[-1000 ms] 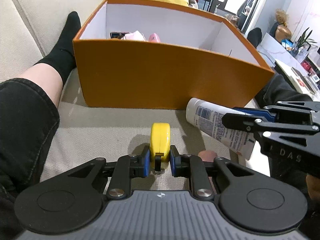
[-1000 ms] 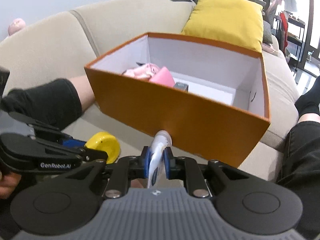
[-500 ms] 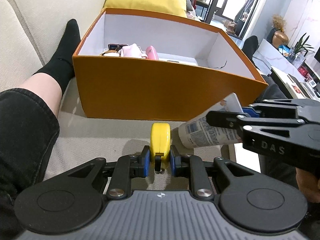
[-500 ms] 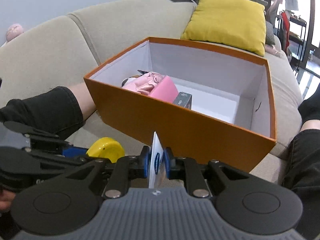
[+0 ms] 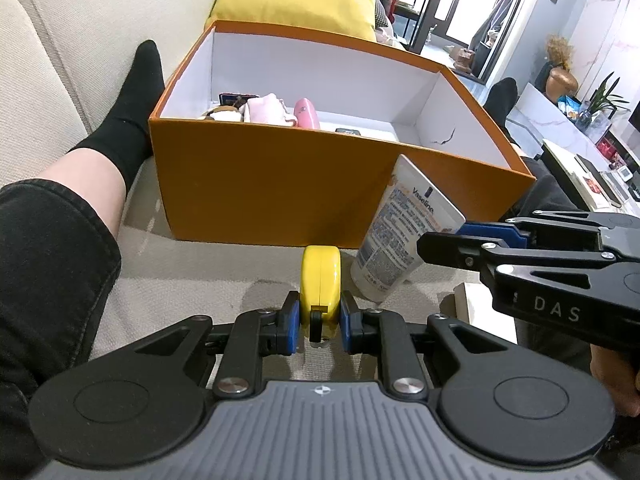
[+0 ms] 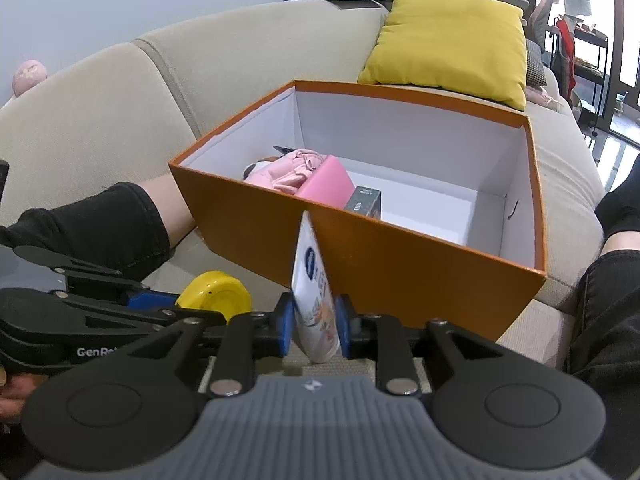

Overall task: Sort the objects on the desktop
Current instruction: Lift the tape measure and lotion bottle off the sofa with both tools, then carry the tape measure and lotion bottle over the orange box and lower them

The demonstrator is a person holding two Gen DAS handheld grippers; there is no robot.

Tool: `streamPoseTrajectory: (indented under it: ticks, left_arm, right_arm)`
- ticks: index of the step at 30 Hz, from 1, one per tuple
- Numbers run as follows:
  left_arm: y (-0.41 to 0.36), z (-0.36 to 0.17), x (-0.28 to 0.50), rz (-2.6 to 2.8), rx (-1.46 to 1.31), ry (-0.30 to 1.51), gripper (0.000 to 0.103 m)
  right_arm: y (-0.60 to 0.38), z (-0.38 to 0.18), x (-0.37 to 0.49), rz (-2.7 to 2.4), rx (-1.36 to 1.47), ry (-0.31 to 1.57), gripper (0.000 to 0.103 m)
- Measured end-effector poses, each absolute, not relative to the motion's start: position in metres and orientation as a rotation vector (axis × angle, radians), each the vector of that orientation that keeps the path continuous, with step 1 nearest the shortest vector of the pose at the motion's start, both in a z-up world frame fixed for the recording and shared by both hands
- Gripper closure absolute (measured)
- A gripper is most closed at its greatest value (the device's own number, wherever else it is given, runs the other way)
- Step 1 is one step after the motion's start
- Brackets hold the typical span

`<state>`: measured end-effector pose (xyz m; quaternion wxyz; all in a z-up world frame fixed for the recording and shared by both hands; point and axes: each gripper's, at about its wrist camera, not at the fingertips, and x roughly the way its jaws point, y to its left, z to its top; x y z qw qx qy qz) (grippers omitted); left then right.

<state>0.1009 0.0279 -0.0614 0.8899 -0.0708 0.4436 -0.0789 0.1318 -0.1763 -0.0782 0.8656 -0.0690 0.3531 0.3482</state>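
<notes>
My left gripper [image 5: 320, 312] is shut on a yellow tape measure [image 5: 321, 276], held on edge just above the sofa seat, in front of the orange box [image 5: 260, 192]. My right gripper [image 6: 314, 326] has a white Vaseline lotion tube [image 6: 310, 276] between its blue pads; the jaws are opening, but the pads still touch the tube. The tube [image 5: 404, 236] stands steeply, crimped flat end up against the box's near wall, cap end down. In the right wrist view the tape measure [image 6: 216, 300] shows at the left. The box [image 6: 400, 268] is open-topped.
Inside the box lie pink cloth [image 6: 292, 172], a pink case [image 6: 326, 188] and a small dark carton [image 6: 364, 202]; its right half shows white floor. A person's legs in black flank the box. A yellow cushion [image 6: 452, 40] sits behind on the beige sofa.
The lotion tube has swung in the right gripper from lying nearly level to standing steeply, flat end up. Both views now look further down into the box. The left grip is unchanged.
</notes>
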Motion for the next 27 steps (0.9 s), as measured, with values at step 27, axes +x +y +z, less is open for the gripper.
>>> streamPoseTrajectory:
  ticks: [27]
  left_arm:
    - [0.034, 0.012, 0.113, -0.307, -0.135, 0.855, 0.081]
  right_arm:
    - [-0.189, -0.002, 0.144, 0.939, -0.124, 0.705, 0.094]
